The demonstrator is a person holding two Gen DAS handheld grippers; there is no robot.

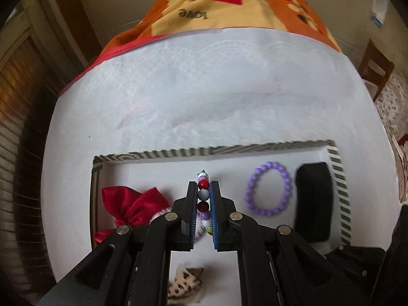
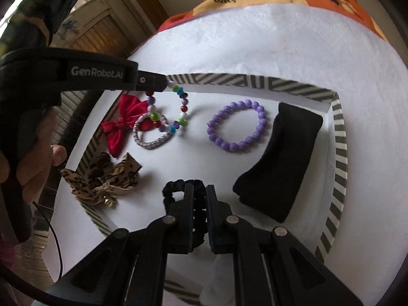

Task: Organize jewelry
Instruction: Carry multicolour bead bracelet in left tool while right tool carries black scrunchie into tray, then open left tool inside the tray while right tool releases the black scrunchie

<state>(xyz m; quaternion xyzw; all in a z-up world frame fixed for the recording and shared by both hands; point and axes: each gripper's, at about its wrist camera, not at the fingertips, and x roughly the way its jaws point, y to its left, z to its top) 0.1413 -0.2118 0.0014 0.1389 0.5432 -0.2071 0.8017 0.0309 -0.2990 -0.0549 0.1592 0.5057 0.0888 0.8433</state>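
Tray [image 2: 338, 127]: holds purple bracelet [image 2: 237, 127] at 1 o'clock, red bow [image 2: 122, 125] at 10.
Left gripper [image 1: 204, 191]: pinching bead bracelet [image 1: 203, 195].
Right gripper [image 2: 200, 199]: pinching black scrunchie [image 2: 176, 191].
Left to do: both, judging by this, not yet set down.

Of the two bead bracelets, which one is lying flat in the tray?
The purple bracelet, all one colour, lies flat on the tray. The multicoloured bracelet hangs from the left gripper.

Multicoloured bead bracelet [image 1: 204, 199] between clamped fingers [image 1: 190, 204]
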